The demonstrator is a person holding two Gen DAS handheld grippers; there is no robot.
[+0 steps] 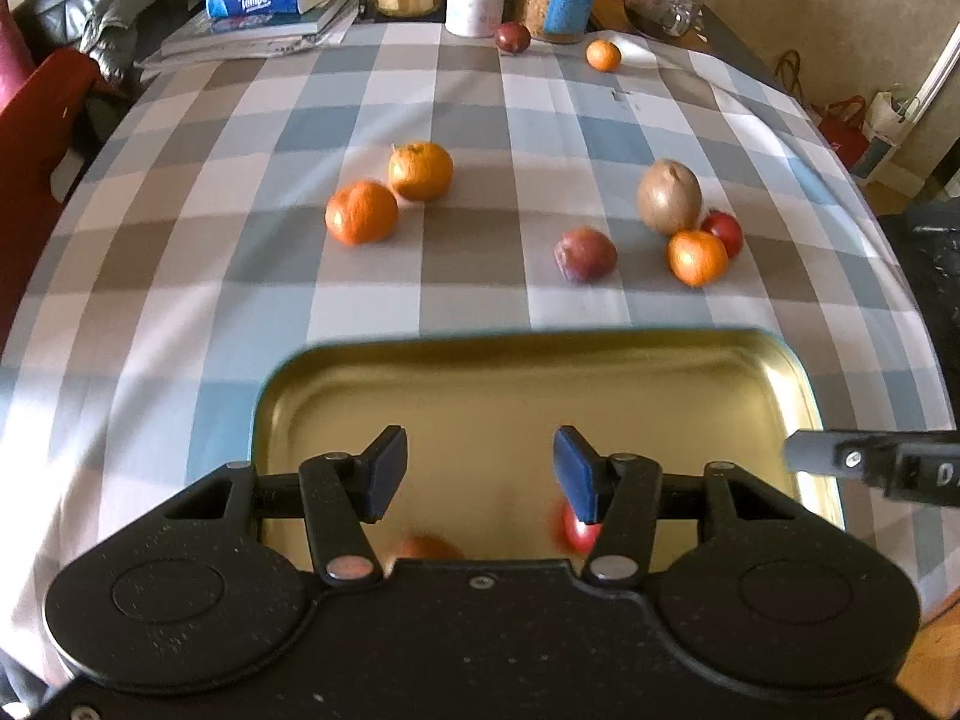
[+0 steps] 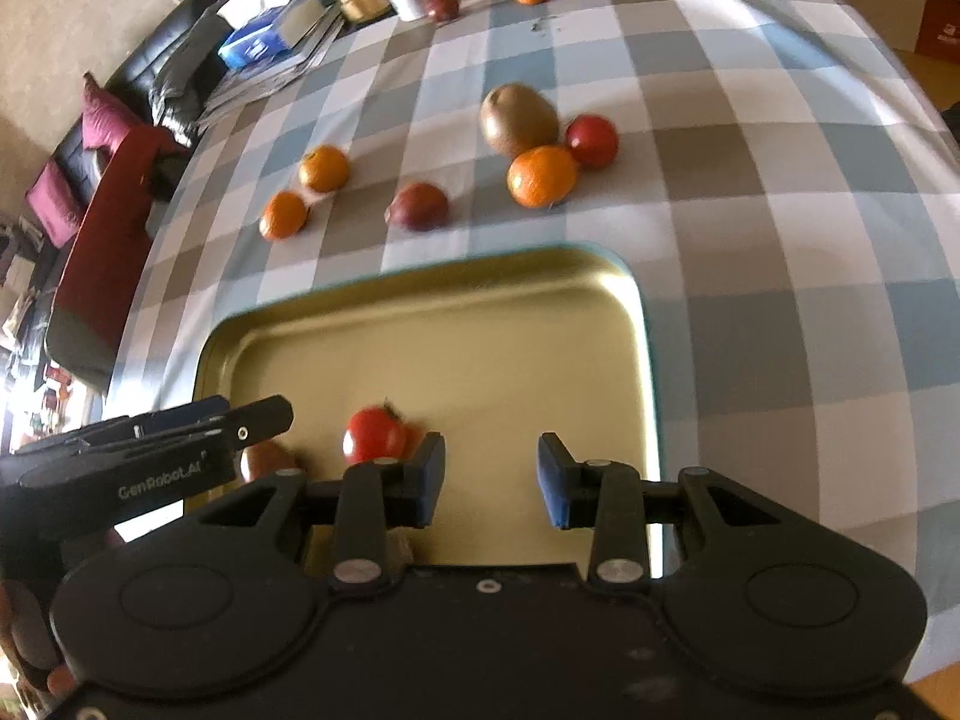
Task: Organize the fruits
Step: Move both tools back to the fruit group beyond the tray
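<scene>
You were between picks: both grippers hung over the tray with nothing in them. Your left gripper had its jaws spread and empty; your right gripper likewise, parted with only bare tray between the pads. A red tomato and one orange fruit already lay in the tray. The rest sat beyond it on the checked cloth: a pair of tangerines, a purplish plum, and a brown kiwi touching another tangerine. Next, I judge, you needed to reach past the far rim and close on the plum, the nearest fruit.
</scene>
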